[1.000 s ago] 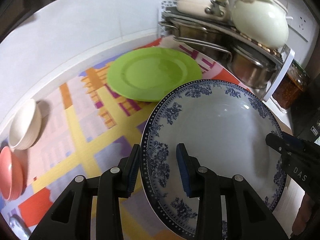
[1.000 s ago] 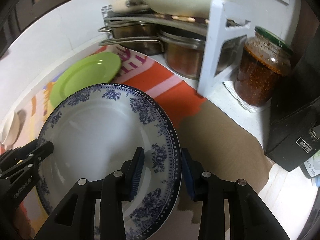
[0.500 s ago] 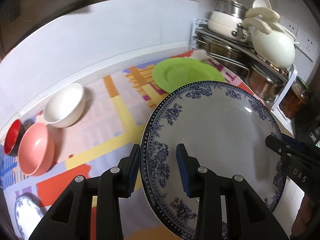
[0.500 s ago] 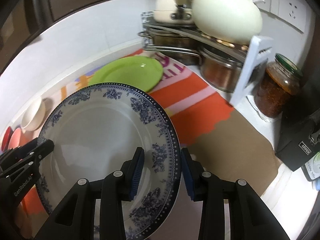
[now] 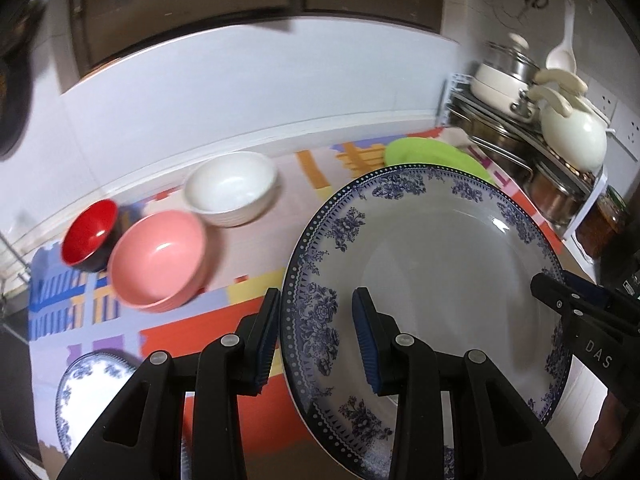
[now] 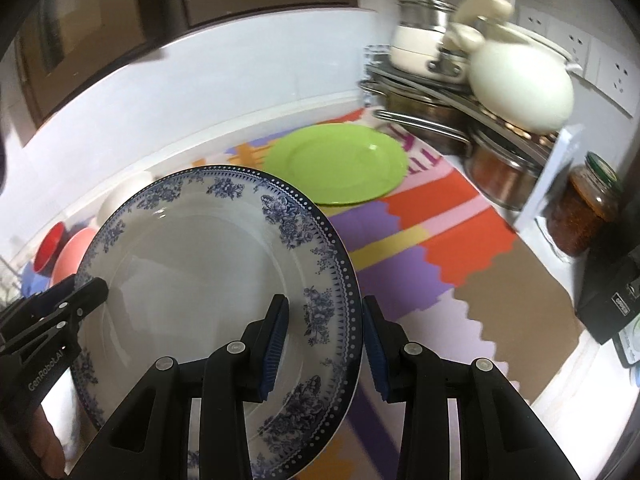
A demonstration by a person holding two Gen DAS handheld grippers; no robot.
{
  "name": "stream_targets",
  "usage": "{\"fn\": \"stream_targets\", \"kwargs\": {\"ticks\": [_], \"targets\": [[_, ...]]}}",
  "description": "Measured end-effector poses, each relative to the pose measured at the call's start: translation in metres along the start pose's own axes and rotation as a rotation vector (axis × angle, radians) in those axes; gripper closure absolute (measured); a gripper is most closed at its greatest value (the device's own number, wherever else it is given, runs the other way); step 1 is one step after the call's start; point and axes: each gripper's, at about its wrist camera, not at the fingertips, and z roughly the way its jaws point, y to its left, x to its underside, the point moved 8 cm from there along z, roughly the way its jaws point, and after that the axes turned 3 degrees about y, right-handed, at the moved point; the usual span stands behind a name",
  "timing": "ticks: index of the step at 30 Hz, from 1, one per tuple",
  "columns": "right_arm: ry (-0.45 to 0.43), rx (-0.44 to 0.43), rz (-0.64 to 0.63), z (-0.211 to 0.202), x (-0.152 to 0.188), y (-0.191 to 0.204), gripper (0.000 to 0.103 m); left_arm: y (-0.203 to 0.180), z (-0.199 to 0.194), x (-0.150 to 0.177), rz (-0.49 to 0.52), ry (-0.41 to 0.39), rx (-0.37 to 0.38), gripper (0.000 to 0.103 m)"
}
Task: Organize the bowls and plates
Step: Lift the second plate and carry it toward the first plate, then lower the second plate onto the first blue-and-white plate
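Observation:
A large blue-and-white floral plate [image 5: 432, 264] [image 6: 200, 272] is held in the air above the counter by both grippers. My left gripper [image 5: 316, 340] is shut on its left rim. My right gripper [image 6: 324, 344] is shut on its right rim. A green plate [image 6: 338, 164] lies on the patterned mat at the back; its far edge shows in the left wrist view [image 5: 424, 152]. A white bowl [image 5: 232, 186], a pink bowl [image 5: 160, 258] and a red bowl [image 5: 90, 234] sit in a row at the left. A smaller blue-and-white plate [image 5: 92, 384] lies at the lower left.
A metal rack with pots [image 6: 444, 120] and a cream kettle [image 6: 520, 88] stands at the back right. A jar of red paste [image 6: 580, 212] and a black box [image 6: 612, 304] stand at the right. A white wall [image 5: 240, 92] runs behind the counter.
Both grippers have lifted the floral plate higher and pulled back from the green plate. The bowls and the small plate at the left have come into view.

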Motion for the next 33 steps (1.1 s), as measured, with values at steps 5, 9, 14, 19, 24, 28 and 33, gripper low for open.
{"fn": "stream_targets", "kwargs": {"ticks": [5,9,14,19,24,28,33], "targets": [[-0.008,-0.026,-0.042,-0.011,0.004,0.038,0.065,0.037,-0.016,0.012,-0.038,-0.010,-0.032,0.067],[-0.011,-0.050,-0.076,-0.018,0.009,0.063,0.065,0.062,-0.028,0.020,-0.068,-0.017,-0.055,0.067],[-0.018,-0.077,-0.115,-0.028,0.017,0.093,0.065,0.099,-0.046,0.032,-0.108,-0.032,-0.087,0.067],[-0.025,-0.107,-0.159,-0.037,0.024,0.126,0.065,0.130,-0.059,0.045,-0.151,-0.038,-0.118,0.067],[-0.024,-0.142,-0.212,-0.040,0.032,0.164,0.065,0.169,-0.072,0.065,-0.202,-0.039,-0.163,0.067],[-0.011,-0.178,-0.263,-0.041,0.044,0.199,0.065,0.201,-0.079,0.088,-0.246,-0.022,-0.200,0.067],[0.013,-0.216,-0.336,-0.038,0.061,0.242,0.065,0.236,-0.087,0.115,-0.294,0.003,-0.248,0.067]]}}
